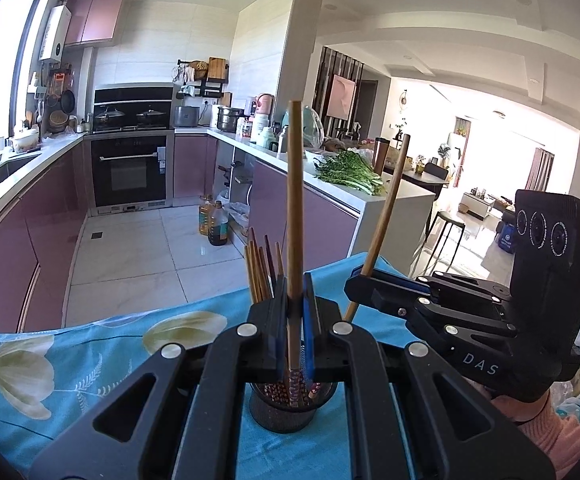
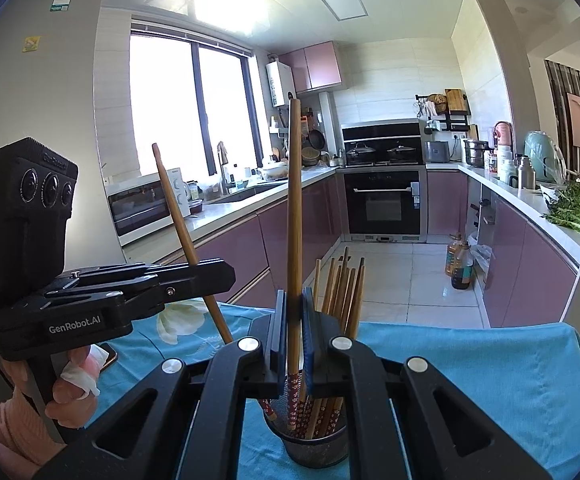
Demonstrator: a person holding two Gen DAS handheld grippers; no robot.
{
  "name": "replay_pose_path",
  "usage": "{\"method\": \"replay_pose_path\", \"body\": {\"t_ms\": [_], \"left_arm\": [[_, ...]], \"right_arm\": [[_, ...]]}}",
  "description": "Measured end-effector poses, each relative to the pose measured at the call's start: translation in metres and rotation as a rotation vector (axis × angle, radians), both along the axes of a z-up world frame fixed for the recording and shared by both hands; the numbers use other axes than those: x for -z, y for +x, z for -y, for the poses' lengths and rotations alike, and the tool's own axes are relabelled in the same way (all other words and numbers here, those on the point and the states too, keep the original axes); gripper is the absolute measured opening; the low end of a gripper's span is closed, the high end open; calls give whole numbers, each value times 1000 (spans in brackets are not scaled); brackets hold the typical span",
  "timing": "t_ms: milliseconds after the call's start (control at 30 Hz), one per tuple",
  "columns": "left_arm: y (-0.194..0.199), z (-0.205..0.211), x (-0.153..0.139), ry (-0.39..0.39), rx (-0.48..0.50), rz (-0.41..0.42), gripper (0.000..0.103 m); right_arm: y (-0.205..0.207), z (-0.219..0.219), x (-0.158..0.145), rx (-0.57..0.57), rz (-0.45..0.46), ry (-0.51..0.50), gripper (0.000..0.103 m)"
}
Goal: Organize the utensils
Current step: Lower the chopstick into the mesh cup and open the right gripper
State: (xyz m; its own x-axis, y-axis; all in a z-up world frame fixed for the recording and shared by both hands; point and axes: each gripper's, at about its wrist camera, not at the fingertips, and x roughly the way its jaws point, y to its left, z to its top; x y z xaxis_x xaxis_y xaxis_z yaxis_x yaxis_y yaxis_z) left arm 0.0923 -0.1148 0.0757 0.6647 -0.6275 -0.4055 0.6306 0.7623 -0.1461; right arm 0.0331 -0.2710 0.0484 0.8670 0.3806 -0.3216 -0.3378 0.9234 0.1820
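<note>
Each gripper is shut on one wooden chopstick, held upright over a black mesh holder. My left gripper (image 1: 294,308) grips its chopstick (image 1: 294,200), whose patterned tip reaches into the holder (image 1: 286,408). My right gripper (image 2: 294,320) grips another chopstick (image 2: 294,208) above the same holder (image 2: 309,444), which has several chopsticks (image 2: 341,292) standing in it. In the left wrist view the right gripper (image 1: 363,276) is at the right with its chopstick (image 1: 385,208). In the right wrist view the left gripper (image 2: 210,276) is at the left with its chopstick (image 2: 178,212).
The holder stands on a table with a blue flowered cloth (image 1: 90,356), near its far edge. A phone (image 2: 108,354) lies on the cloth at the left. Behind are the kitchen floor, purple cabinets, an oven (image 1: 130,172) and a counter with greens (image 1: 349,174).
</note>
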Motion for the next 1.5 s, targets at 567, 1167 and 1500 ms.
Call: {"method": "replay_pose_path", "body": {"t_ms": [567, 1167, 1500], "left_arm": [[10, 12, 3, 24, -11, -24, 7], [21, 21, 15, 43, -11, -54, 7], [27, 26, 18, 51, -8, -64, 7]], "right_arm": [[15, -5, 5, 29, -30, -7, 6], [25, -5, 18, 43, -65, -17, 6], [27, -5, 24, 38, -81, -19, 6]]}}
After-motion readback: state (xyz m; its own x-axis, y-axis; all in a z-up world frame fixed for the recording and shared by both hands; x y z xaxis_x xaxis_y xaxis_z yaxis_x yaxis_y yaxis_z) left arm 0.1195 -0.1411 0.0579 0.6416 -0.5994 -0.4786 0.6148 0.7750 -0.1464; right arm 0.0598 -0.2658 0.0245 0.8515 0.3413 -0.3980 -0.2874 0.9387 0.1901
